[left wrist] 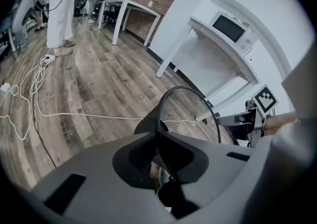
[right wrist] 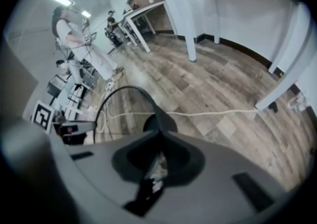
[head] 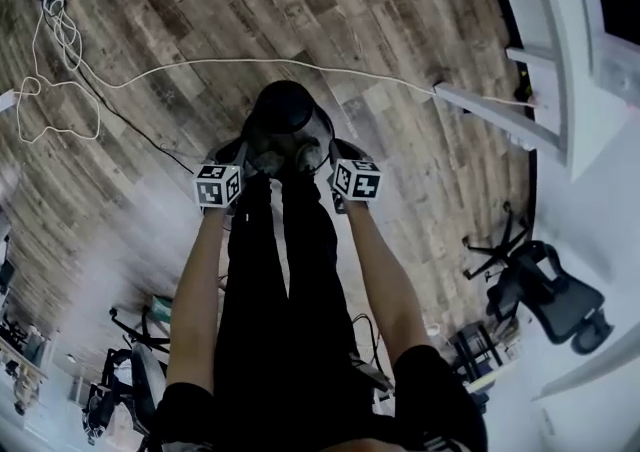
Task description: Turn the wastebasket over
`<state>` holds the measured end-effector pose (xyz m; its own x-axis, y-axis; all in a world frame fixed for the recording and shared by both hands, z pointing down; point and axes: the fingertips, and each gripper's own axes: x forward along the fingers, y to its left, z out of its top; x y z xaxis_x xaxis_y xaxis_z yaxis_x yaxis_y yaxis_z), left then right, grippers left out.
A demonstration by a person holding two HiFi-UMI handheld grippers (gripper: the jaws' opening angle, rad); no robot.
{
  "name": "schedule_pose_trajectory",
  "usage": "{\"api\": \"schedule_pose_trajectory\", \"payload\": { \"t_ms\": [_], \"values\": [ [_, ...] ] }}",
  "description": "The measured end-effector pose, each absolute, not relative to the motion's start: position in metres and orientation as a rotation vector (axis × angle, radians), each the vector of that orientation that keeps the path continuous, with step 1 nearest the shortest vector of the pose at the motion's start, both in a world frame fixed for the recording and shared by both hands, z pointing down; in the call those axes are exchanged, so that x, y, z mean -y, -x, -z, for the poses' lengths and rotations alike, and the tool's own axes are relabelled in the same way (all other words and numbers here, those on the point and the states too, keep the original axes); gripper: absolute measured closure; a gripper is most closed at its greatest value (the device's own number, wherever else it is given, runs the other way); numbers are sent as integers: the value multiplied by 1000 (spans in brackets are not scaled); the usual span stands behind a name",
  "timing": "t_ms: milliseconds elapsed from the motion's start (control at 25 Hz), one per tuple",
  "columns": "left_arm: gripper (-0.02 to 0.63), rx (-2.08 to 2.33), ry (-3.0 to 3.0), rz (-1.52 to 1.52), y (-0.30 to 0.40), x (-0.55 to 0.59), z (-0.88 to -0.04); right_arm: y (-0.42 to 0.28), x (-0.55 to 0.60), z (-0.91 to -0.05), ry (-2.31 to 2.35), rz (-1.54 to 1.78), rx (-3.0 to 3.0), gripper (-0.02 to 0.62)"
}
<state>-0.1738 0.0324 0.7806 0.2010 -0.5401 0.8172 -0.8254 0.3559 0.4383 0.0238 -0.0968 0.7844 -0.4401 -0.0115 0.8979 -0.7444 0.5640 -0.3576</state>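
A black mesh wastebasket (head: 288, 118) hangs above the wooden floor, just in front of the person's black-trousered legs. My left gripper (head: 245, 156) is shut on its rim from the left, and my right gripper (head: 330, 153) is shut on the rim from the right. In the left gripper view the round mesh wall (left wrist: 190, 114) tilts up beyond the left gripper (left wrist: 157, 136), whose jaws pinch the rim edge-on. In the right gripper view the basket's dark wall (right wrist: 156, 118) rises straight out of the closed right gripper (right wrist: 159, 136). The basket's inside is hidden.
A white cable (head: 250, 65) and a thin black one trail across the floor beyond the basket. White table legs (head: 500, 105) stand at the right, an office chair (head: 545, 290) lower right. A microwave (left wrist: 230, 27) sits on a white shelf. A person (left wrist: 59, 10) stands farther off.
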Motion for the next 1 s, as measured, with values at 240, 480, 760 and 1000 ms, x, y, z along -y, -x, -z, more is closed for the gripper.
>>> {"api": "schedule_pose_trajectory", "payload": {
  "t_ms": [240,480,760,1000],
  "values": [
    [543,1485,-1191,-281,168,-40,-827,-18,106,-828,-567,-940,1808,549],
    [543,1493,-1134,-239,163,-47,-864,-16,109,-861,-526,-907,1782,549],
    [543,1497,-1088,-240,166,-54,-899,-7,107,-892,-499,-885,1758,549],
    [543,1488,-1064,-240,165,-54,-916,-6,110,-907,-502,-881,1743,549]
  ]
}}
